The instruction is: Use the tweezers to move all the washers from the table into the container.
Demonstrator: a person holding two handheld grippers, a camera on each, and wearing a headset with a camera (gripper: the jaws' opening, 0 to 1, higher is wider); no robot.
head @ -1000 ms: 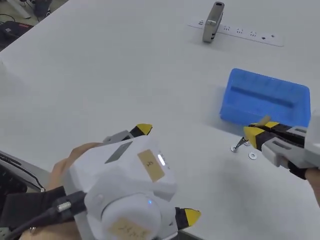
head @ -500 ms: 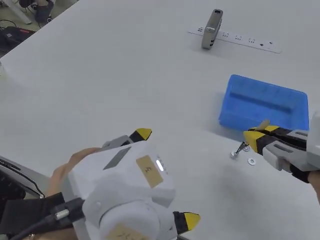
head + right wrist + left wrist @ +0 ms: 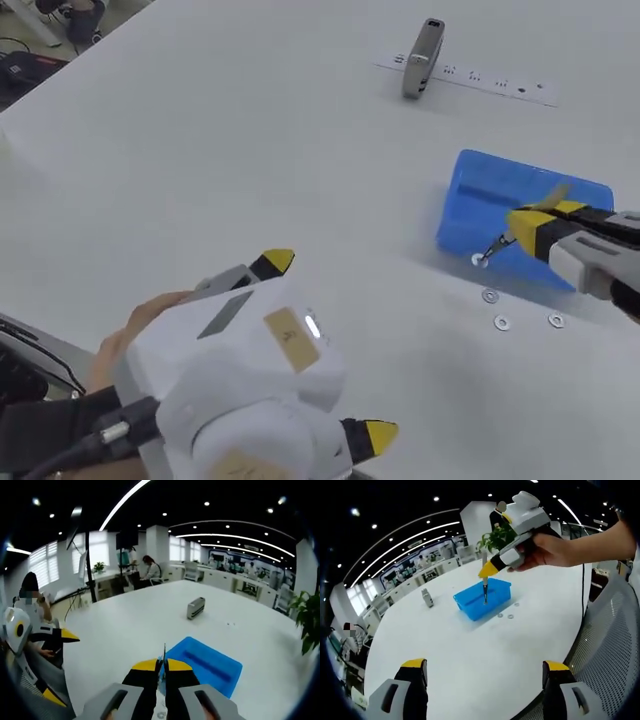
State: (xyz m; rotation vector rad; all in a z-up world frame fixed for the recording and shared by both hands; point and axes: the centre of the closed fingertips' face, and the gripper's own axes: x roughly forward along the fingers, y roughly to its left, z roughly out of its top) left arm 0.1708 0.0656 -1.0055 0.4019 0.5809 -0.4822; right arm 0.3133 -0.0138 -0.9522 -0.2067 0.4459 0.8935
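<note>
My right gripper [image 3: 528, 226] [image 3: 164, 666] is shut on the tweezers [image 3: 494, 246] [image 3: 485, 590], held in the air. The tweezers' tip hangs at the near left edge of the blue container [image 3: 520, 210] [image 3: 482, 597] [image 3: 205, 667], and a small washer [image 3: 479, 260] seems pinched in it. Three washers lie on the white table just in front of the container: one [image 3: 489, 296], another [image 3: 501, 322] and a third [image 3: 556, 320]. My left gripper [image 3: 328, 350] [image 3: 485, 680] is open with nothing between its yellow tips, low at the table's near edge, far left of the container.
A grey metal block [image 3: 421, 58] [image 3: 196, 607] stands on a white power strip [image 3: 480, 78] at the far side of the table. The table's near edge [image 3: 40, 340] runs under my left hand. A person sits at a desk in the background.
My right gripper has lifted the tweezers away from the washers on the table, up and towards the container's near edge. One washer seems to have gone with the tip. My left gripper stays put.
</note>
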